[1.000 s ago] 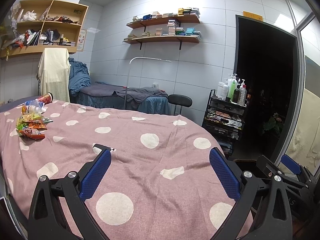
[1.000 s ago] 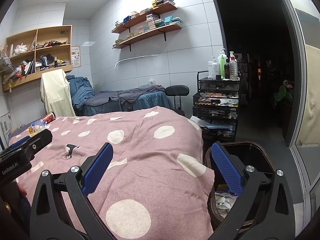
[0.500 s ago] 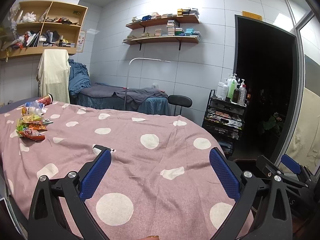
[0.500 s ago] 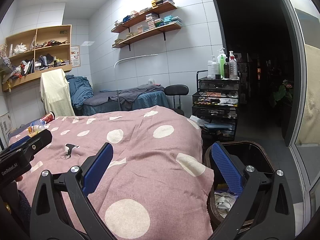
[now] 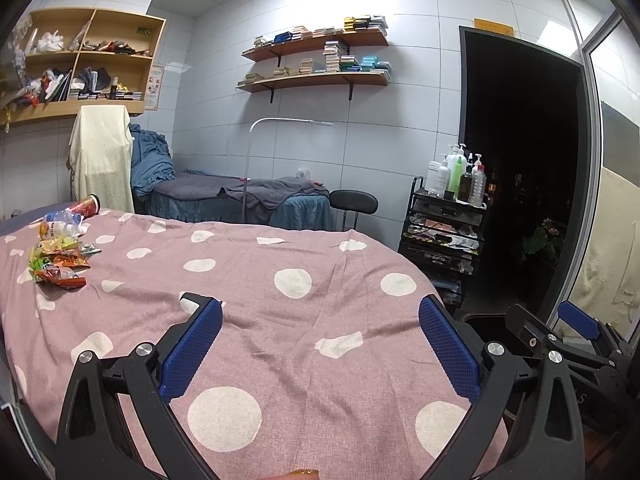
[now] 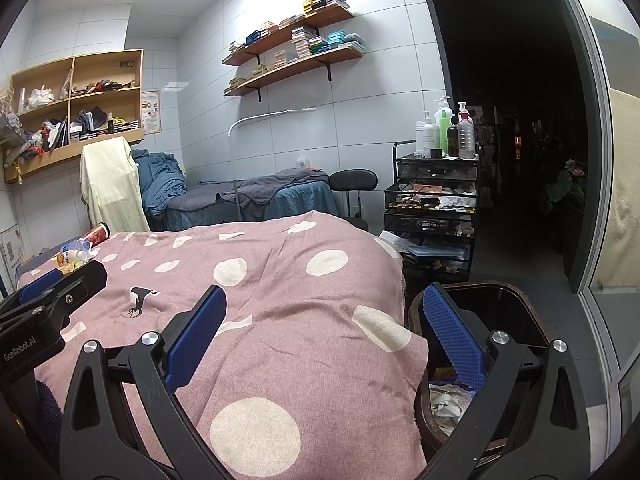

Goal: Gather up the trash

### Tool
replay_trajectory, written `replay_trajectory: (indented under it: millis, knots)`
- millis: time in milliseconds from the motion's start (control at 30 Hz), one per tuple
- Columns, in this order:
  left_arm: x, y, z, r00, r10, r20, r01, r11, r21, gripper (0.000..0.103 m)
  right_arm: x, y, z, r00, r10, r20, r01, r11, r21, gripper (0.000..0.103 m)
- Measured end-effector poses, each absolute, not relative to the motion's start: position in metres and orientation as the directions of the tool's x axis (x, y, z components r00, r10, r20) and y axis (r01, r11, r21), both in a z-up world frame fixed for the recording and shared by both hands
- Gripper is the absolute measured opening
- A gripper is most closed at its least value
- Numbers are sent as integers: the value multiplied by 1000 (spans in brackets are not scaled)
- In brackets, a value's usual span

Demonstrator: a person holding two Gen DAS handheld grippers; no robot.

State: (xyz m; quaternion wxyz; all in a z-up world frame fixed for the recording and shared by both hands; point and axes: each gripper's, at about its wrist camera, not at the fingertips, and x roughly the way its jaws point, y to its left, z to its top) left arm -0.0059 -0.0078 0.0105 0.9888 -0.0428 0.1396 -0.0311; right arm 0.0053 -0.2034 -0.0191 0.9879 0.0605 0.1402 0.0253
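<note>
Snack wrappers (image 5: 58,262), a crushed plastic bottle (image 5: 60,226) and a red cup (image 5: 86,205) lie at the far left of the pink polka-dot bed cover (image 5: 296,280). My left gripper (image 5: 320,344) is open and empty, low over the cover, far from the trash. My right gripper (image 6: 324,332) is open and empty over the bed's right edge, its right finger above a dark trash bin (image 6: 516,304) holding crumpled paper (image 6: 448,400). The bottle (image 6: 74,254) and cup (image 6: 96,234) also show in the right wrist view.
A black drawer cart (image 6: 432,216) with bottles on top stands beyond the bin. A black stool (image 5: 354,202) and a second bed (image 5: 240,196) are behind. A dark doorway (image 5: 520,160) is at right. Wall shelves (image 5: 316,60) hang above.
Both grippers have barely moved; the views shift only slightly. Both stay open and empty.
</note>
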Motion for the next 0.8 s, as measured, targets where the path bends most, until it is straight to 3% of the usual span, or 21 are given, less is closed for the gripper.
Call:
replay_trajectory:
  millis: [800]
  knots:
    - [-3,-7,9,953,-82,-292,52,993,-107,98,5,-203,-23,957,50,-285,-13,991,133,97]
